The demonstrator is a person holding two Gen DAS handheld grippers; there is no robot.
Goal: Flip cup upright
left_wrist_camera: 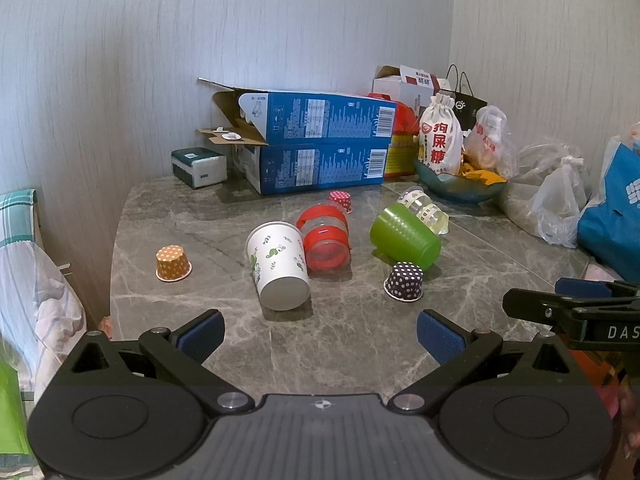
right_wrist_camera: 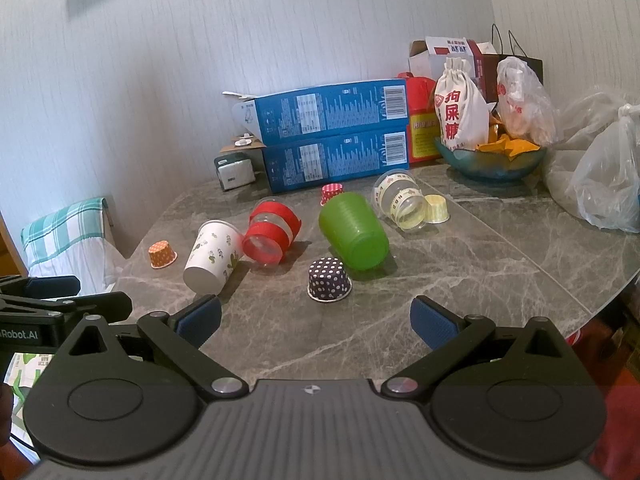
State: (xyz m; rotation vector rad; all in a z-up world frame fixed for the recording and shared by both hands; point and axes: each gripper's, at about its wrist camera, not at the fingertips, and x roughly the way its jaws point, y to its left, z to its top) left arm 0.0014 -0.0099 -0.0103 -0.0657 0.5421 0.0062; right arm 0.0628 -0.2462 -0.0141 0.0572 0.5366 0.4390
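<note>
Several cups lie on the grey marble table (left_wrist_camera: 340, 344). A white paper cup with green print (left_wrist_camera: 278, 264) (right_wrist_camera: 214, 254) lies on its side, base toward me. A clear cup with red bands (left_wrist_camera: 326, 236) (right_wrist_camera: 270, 236) and a green plastic cup (left_wrist_camera: 404, 236) (right_wrist_camera: 354, 230) also lie on their sides. A clear cup with a printed band (left_wrist_camera: 424, 206) (right_wrist_camera: 400, 200) lies behind. My left gripper (left_wrist_camera: 320, 330) is open and empty, just in front of the white cup. My right gripper (right_wrist_camera: 316, 320) is open and empty, near a dark dotted paper liner (right_wrist_camera: 329, 280) (left_wrist_camera: 404, 281).
Small paper liners stand upside down: orange (left_wrist_camera: 173, 263), red (left_wrist_camera: 341, 200), yellow (right_wrist_camera: 437, 208). Two blue boxes (left_wrist_camera: 316, 148), a tissue pack (left_wrist_camera: 199, 167), a bowl of snacks (left_wrist_camera: 460, 188) and plastic bags (right_wrist_camera: 600, 176) crowd the back and right. The table edge runs at the left.
</note>
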